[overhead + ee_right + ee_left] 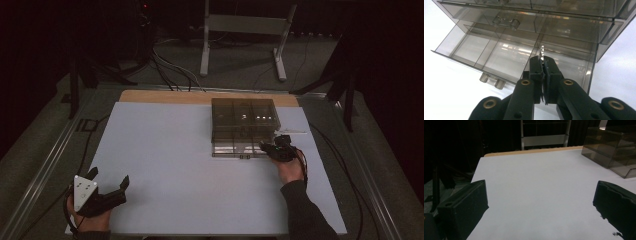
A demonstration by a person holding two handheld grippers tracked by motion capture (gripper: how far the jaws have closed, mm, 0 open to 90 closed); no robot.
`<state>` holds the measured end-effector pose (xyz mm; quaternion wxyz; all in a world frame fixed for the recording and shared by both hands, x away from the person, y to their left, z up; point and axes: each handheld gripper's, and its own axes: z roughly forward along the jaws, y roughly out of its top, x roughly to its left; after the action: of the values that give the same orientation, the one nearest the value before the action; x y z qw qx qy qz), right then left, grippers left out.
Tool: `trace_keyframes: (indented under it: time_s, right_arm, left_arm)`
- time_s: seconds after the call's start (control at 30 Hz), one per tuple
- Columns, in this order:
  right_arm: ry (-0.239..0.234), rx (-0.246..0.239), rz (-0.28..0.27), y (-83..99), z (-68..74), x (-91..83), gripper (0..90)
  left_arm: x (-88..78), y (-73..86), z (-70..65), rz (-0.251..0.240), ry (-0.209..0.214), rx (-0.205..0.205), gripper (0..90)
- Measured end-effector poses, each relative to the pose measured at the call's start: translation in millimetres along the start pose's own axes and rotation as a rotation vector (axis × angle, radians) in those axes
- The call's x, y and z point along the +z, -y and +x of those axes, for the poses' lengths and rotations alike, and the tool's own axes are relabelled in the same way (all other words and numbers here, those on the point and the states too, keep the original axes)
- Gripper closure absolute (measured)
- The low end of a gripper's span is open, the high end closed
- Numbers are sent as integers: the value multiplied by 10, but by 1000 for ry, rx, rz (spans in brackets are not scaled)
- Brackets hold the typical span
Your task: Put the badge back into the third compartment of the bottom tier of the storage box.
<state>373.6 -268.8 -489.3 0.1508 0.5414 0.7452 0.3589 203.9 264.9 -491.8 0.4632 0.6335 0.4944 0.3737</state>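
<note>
I am holding a small bright screw [542, 51] in the right fingers [543, 65], which are pressing together on it so that only its threaded tip is sticking out past them. The right gripper [276, 148] is hovering just over the open bottom drawer [486, 56] of the smoky plastic organizer [244, 120], at the drawer's right end as the high view has it. Directly beyond the fingertips a divider is running between two compartments, and I cannot tell which one the screw is hanging above.

As I judge it, I am in the placing step: the screw is gripped and brought to the drawer, but not yet dropped. The next move is calling for a slight shift so the tip is clear of the divider, a small descent into the chosen compartment, then spreading the fingers to let the screw fall. Releasing too high could let it bounce into a neighbouring cell.

The left gripper [102, 192] is resting near my edge of the bench [165, 165], well apart from the organizer. Its fingers [466, 207] are standing wide apart, holding and touching nothing, with only bare bench between them.
</note>
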Motion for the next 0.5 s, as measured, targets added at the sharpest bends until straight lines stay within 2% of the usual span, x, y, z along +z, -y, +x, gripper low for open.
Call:
trace_keyframes:
  time_s: [0.5]
  right_arm:
    - [3, 5, 22, 35, -24, 66, 871]
  left_arm:
    - [7, 3, -1, 5, 2, 4, 3]
